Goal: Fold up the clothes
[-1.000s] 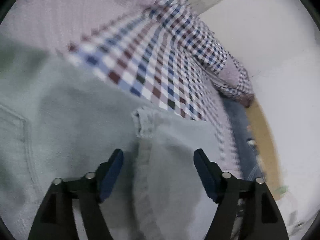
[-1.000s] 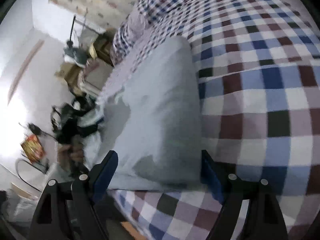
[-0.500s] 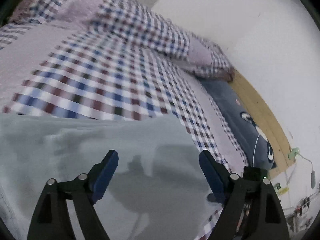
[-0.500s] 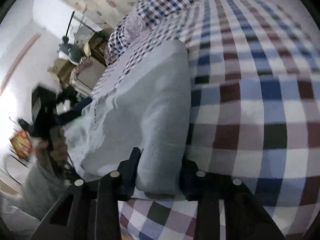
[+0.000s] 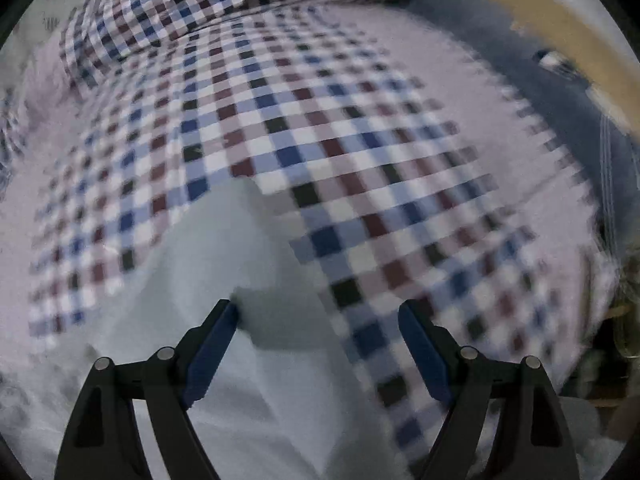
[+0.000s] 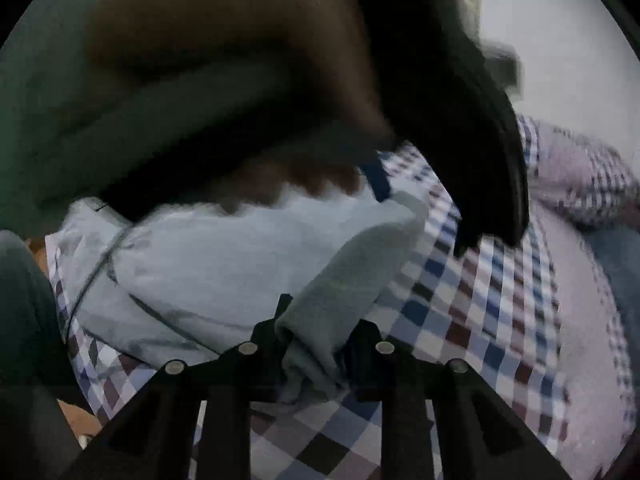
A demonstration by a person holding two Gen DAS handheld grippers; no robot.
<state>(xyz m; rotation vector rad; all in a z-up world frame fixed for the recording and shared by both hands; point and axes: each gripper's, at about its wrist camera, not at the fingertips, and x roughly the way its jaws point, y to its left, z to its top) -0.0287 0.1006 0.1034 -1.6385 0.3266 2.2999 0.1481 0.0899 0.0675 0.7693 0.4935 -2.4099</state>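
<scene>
We see the pale blue pants (image 6: 224, 264) lying on the checked bed cover (image 5: 360, 152). Our right claw (image 6: 316, 344) pinches a rolled edge of them tight. Our left claw (image 5: 320, 340) is wide open over the pants, holding nothing.

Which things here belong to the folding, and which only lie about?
Job:
- pale garment
- right gripper, shut on its folded end
- left gripper, jaws open over the garment

Lying about:
- checked bedcover
- checked pillow
- dark blue cushion
</scene>
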